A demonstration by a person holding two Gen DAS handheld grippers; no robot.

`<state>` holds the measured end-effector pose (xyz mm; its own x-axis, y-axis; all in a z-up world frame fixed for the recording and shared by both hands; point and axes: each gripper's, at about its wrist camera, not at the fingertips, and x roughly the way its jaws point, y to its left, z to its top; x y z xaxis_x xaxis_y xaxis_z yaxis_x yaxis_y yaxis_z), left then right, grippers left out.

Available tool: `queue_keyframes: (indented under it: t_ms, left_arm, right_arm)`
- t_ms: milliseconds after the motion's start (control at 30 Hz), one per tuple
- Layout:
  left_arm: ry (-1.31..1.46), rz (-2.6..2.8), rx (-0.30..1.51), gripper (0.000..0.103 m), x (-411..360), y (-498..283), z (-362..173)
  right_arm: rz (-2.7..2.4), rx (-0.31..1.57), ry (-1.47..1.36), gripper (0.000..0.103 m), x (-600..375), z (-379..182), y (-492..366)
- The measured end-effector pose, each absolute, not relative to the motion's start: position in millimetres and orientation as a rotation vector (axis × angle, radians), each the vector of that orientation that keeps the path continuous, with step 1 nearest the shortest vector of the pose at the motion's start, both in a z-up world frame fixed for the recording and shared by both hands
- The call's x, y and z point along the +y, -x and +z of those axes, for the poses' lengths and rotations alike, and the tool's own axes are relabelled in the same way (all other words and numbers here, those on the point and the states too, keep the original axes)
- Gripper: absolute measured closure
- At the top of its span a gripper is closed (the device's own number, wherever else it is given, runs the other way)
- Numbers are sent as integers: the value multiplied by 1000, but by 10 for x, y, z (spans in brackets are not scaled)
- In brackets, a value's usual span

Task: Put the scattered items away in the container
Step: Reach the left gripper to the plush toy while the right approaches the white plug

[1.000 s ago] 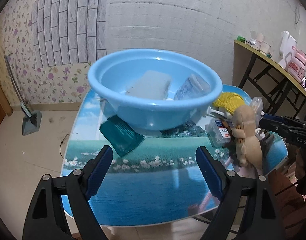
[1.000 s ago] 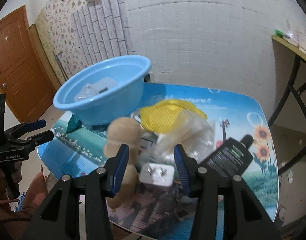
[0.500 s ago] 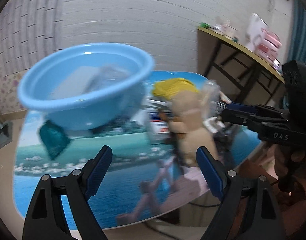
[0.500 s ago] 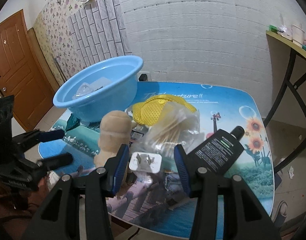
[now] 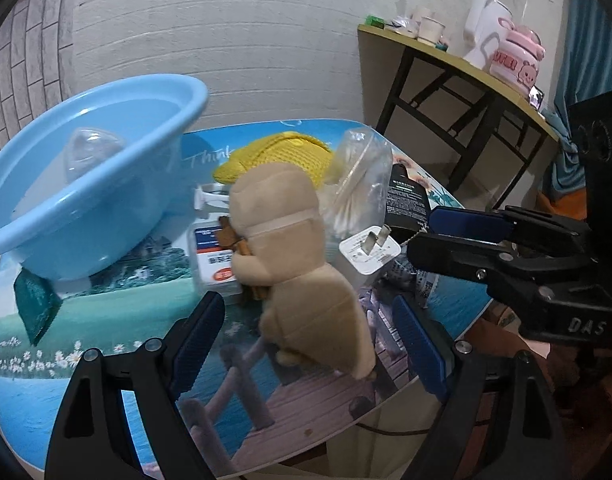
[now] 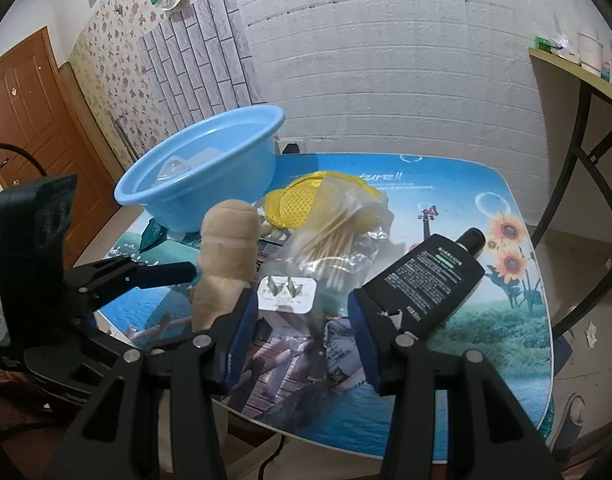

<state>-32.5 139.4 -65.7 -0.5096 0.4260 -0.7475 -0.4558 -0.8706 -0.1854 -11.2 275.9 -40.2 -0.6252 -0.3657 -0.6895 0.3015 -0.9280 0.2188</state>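
The blue basin (image 5: 94, 184) stands at the tabletop's (image 6: 485, 320) far left, two items already inside. The beige plush toy (image 5: 294, 264) lies between the wide-open, empty left tool (image 5: 306, 340); it should be closed on the toy's middle, judged soft. The right tool (image 6: 302, 328), open and empty, frames the white charger plug (image 6: 286, 294). Only the right view shows the black bottle (image 6: 429, 276) whole.
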Motion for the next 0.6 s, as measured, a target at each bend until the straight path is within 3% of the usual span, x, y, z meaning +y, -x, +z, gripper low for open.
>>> queue_keyframes:
  t_ms: [100,167,233,600]
  left_arm:
    - [1159,2348,71,18,1468,330,-704]
    - [1157,2347,88,38,1491,323,-720]
    - [1163,2347,112,47,1501,321,-742]
    - [1156,2366,94,49,1314,259,-718]
  right_arm:
    - [-2531,-101,-1098,57,2720,-411,104]
    - [-2528,-96,-1101,57,2696,-424,105]
    - [-2521,-90,-1108,57,2662,-442,118]
    - [-2506,-56,-1169,57,2504,-597,242]
